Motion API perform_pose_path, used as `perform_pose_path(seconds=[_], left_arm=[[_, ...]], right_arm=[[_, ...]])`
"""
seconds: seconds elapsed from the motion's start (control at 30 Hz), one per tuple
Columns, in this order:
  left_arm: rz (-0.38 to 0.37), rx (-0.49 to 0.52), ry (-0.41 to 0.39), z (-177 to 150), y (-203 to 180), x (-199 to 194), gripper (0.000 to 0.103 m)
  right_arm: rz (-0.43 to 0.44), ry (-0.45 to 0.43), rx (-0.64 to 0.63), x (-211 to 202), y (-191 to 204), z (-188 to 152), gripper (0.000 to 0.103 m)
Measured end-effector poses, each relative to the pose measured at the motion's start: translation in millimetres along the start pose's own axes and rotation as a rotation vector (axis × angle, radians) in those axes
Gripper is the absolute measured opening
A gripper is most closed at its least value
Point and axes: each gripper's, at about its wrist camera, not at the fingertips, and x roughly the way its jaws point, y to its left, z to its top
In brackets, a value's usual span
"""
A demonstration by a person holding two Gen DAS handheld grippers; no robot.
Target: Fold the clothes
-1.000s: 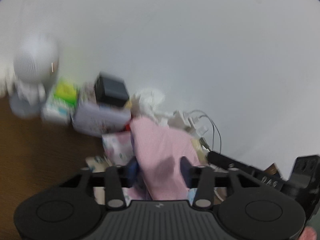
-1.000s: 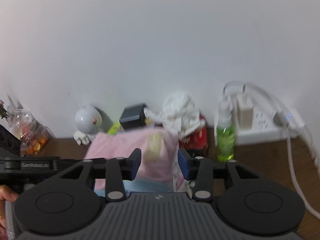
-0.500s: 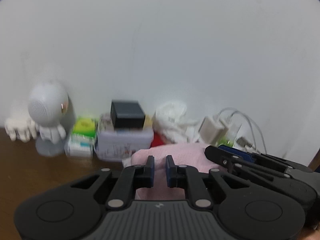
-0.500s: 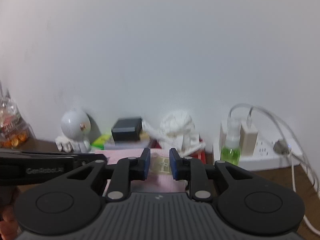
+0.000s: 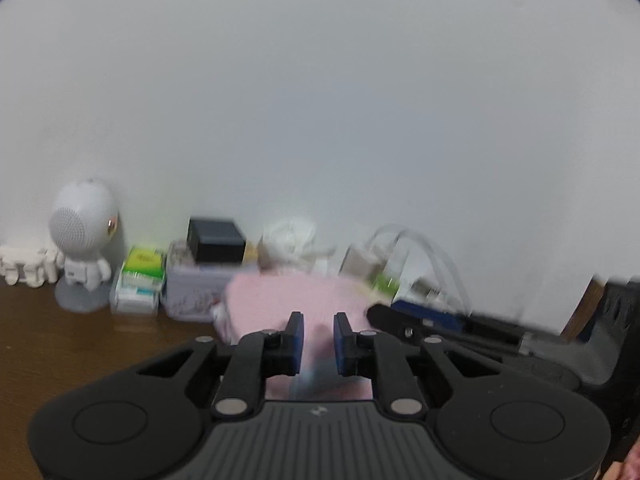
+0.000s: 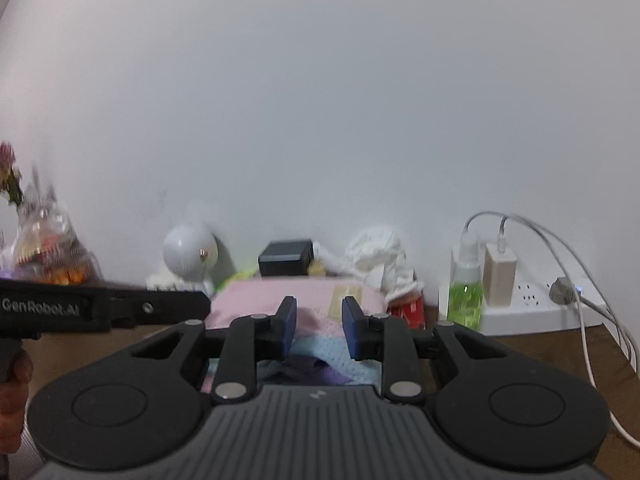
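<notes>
Left tongs (image 5: 317,332), right tongs (image 6: 319,320), level, parted over garment (image 6: 276,300)

Green spray bottle (image 6: 464,294), power strip (image 6: 536,306)

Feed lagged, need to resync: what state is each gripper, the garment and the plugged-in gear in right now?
Left gripper: open, nothing pinched.
Right gripper: open, nothing pinched.
Pink garment: folded over on the table, label patch showing, held by neither gripper.
Power strip: charger plugged in, small blue light on.
Green spray bottle: upright, beside the charger.
Astronaut speaker: upright by the wall.
</notes>
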Motion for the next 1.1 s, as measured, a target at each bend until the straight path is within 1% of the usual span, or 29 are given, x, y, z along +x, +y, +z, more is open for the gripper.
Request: perform_pose_path(seconds=[0.07, 0.17, 0.27, 0.3, 0.33, 0.37, 0.4, 0.47, 0.5, 0.53, 0.57, 0.63, 0.7, 0.8, 0.93, 1.1], left_arm=[[0.033, 0.018, 0.015, -9.8, -1.7, 6.7, 0.014], [0.051, 0.045, 0.002, -17.9, -3.7, 9.2, 0.015], [0.055, 0.049, -0.014, -16.4, -4.1, 4.5, 0.015], [0.055, 0.048, -0.02, -15.3, -4.0, 2.4, 0.016], [0.055, 0.048, -0.029, -14.1, -3.8, -1.1, 0.021], [0.058, 0.052, -0.044, -13.1, -3.3, -7.3, 0.031], [0.07, 0.056, -0.06, -13.1, -2.9, -14.8, 0.037], [0.104, 0.06, -0.091, -15.0, -3.2, -30.9, 0.069], [0.12, 0.057, -0.109, -18.3, -4.9, -40.0, 0.077], [0.133, 0.054, -0.126, -22.9, -5.6, -49.2, 0.091], [0.147, 0.05, -0.142, -27.6, -6.2, -58.5, 0.099], [0.176, 0.043, -0.16, -38.5, -7.5, -74.6, 0.103], [0.208, 0.038, -0.166, -50.0, -9.6, -88.7, 0.103], [0.258, 0.029, -0.147, -64.9, -15.7, -101.8, 0.103], [0.255, 0.011, -0.136, -80.2, -22.0, -122.3, 0.103], [0.272, 0.025, -0.147, -99.5, -34.8, -146.8, 0.103]], right_arm=[[-0.011, 0.002, -0.011, 1.7, 2.2, -7.9, 0.025], [-0.001, -0.003, -0.011, 1.2, 3.4, -16.3, 0.026], [-0.002, -0.014, -0.01, -1.5, 4.6, -16.4, 0.028], [-0.002, -0.018, -0.01, -2.5, 5.0, -16.4, 0.031], [-0.002, -0.022, -0.01, -3.5, 5.4, -16.4, 0.041], [0.003, -0.037, -0.006, -9.0, 6.6, -15.7, 0.047], [-0.003, -0.055, -0.012, -16.2, 9.2, -15.3, 0.057], [-0.015, -0.085, -0.026, -31.9, 14.3, -15.2, 0.061], [-0.019, -0.092, -0.023, -39.0, 15.0, -15.8, 0.069], [-0.023, -0.098, -0.02, -46.1, 15.7, -16.5, 0.08], [-0.027, -0.104, -0.021, -53.8, 16.8, -18.1, 0.085], [-0.034, -0.115, -0.022, -69.2, 19.1, -21.2, 0.103], [-0.04, -0.119, -0.028, -84.1, 24.0, -24.4, 0.103], [-0.041, -0.113, -0.017, -103.6, 31.7, -29.3, 0.103], [-0.037, -0.077, 0.003, -123.6, 43.4, -38.7, 0.103], [-0.037, -0.048, 0.0, -150.4, 59.6, -55.1, 0.103]])
